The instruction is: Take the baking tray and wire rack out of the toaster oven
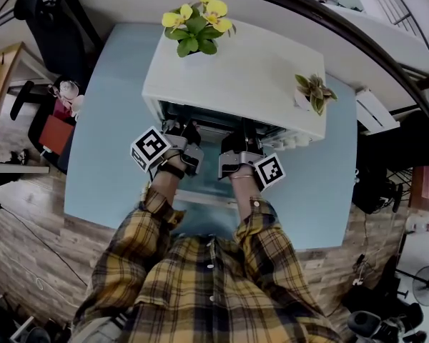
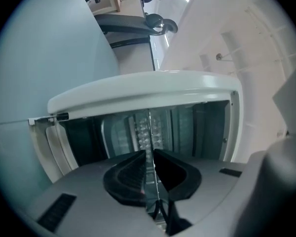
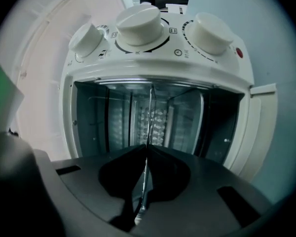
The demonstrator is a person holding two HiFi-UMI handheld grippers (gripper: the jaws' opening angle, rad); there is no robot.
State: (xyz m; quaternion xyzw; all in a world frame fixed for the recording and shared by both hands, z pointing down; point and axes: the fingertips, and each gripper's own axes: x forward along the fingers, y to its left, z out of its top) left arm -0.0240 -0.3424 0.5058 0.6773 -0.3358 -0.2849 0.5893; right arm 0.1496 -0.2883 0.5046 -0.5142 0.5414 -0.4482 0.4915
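Head view: toaster oven (image 1: 257, 84) on blue table (image 1: 93, 163), door (image 1: 204, 186) dropped open, both grippers in its mouth. Left gripper (image 2: 149, 154) jaws pinched onto a thin metal edge (image 2: 149, 125); right gripper (image 3: 146, 149) likewise closed down on it. Tray or rack, can't tell: it's seen edge-on. Edge runs side to side across the mouth, one gripper either side of centre; the rest lies straight ahead inside the cavity. Likely next: straight level pull toward the person, both hands together. In the way: the open door beneath, the person's torso behind. Potted plants (image 1: 196, 27) on the oven roof could shake; knobs (image 3: 140, 23) look clear of the path.
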